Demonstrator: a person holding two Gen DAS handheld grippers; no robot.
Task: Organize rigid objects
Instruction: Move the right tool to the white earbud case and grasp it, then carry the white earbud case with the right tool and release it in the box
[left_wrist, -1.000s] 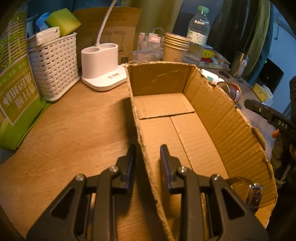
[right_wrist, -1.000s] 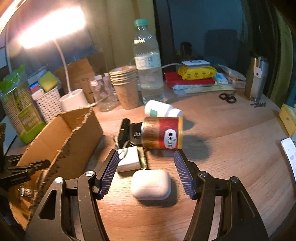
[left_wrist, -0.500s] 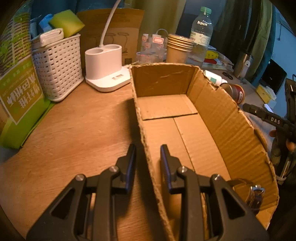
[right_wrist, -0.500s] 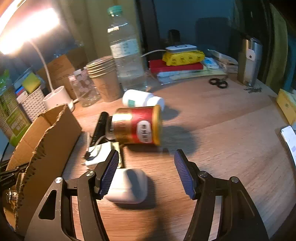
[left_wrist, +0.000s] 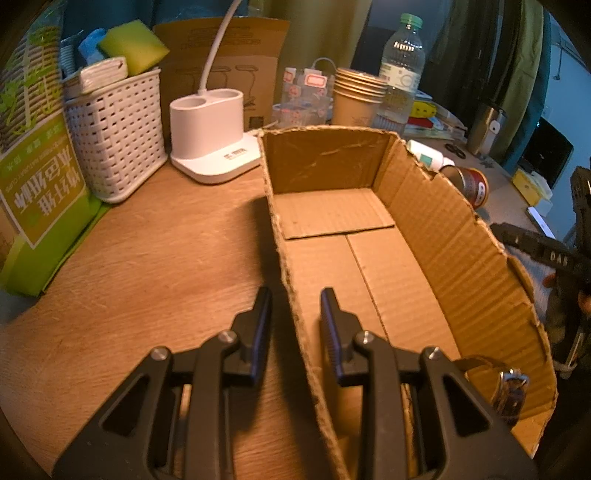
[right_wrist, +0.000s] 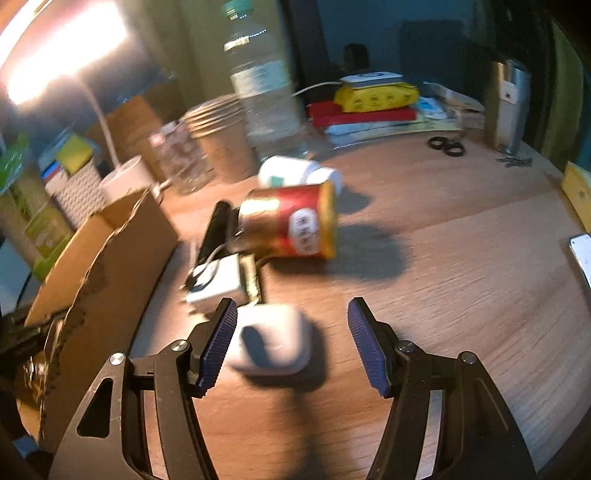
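Since 1 s ago, right tool (right_wrist: 291, 332) shifted so the white earbud case (right_wrist: 271, 341) sits nearer its left finger; jaws spread, touching nothing. Left tool (left_wrist: 293, 321) pinches the cardboard box (left_wrist: 461, 251) wall w/ jaws pressed together. Red can (right_wrist: 291, 223) lies on tabletop (right_wrist: 461, 266) beyond the case, box to case's left.

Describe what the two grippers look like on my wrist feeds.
Both match: the left gripper and the right gripper have black angular plastic frames with triangular cutouts, silver pivot bolts, and two fingers faced with ribbed dark-blue pads. No cables or sleeves show.
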